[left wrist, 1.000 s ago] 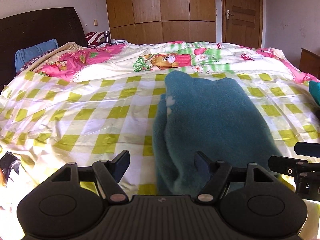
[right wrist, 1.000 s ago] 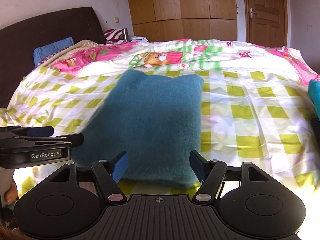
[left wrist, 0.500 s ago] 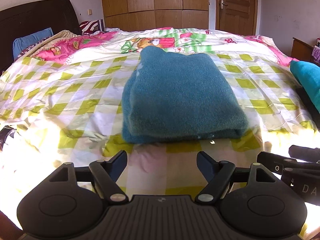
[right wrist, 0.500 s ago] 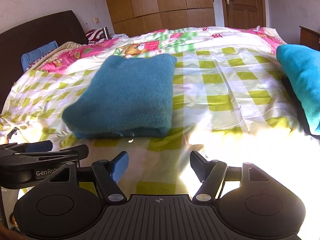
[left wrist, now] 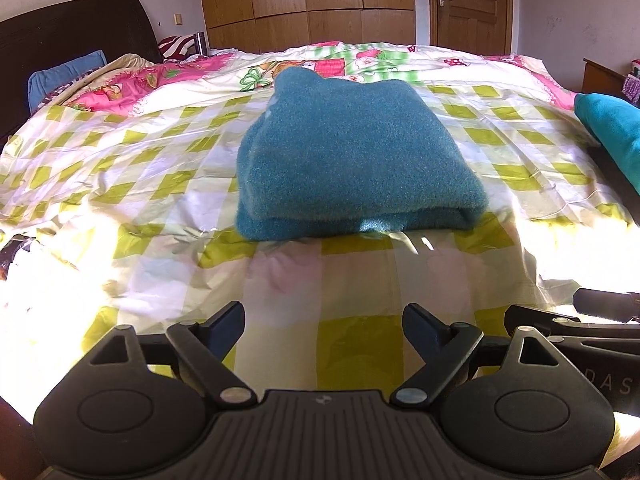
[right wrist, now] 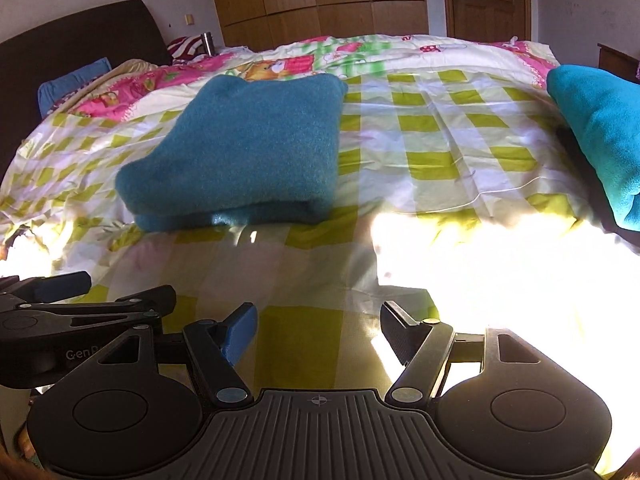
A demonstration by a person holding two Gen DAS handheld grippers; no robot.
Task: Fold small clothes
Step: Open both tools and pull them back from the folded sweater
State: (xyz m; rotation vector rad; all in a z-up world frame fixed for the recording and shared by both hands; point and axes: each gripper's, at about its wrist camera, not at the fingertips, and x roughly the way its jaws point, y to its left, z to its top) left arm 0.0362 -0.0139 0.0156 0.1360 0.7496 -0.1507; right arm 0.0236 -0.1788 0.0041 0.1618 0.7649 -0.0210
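A folded teal fleece garment [left wrist: 352, 160] lies flat on the checked bedspread [left wrist: 140, 168], its folded edge facing me. In the right wrist view the same garment [right wrist: 248, 140] sits ahead and to the left. My left gripper [left wrist: 324, 332] is open and empty, well short of the garment over the bed's near edge. My right gripper [right wrist: 318, 330] is open and empty too, beside the left gripper's body [right wrist: 60, 320], which shows at the lower left. The right gripper's arm [left wrist: 580, 328] appears at the lower right of the left wrist view.
A second turquoise fleece piece [right wrist: 600, 136] lies at the bed's right edge. Pillows and a dark headboard [left wrist: 72, 52] stand at the far left. Wooden wardrobes [left wrist: 312, 4] and a door [left wrist: 468, 4] line the back wall. Strong sunlight washes out the near bedspread.
Both grippers have drawn back from the teal garment toward the bed's near edge; a second ago their fingers were at its front edge. The garment now lies folded and free.
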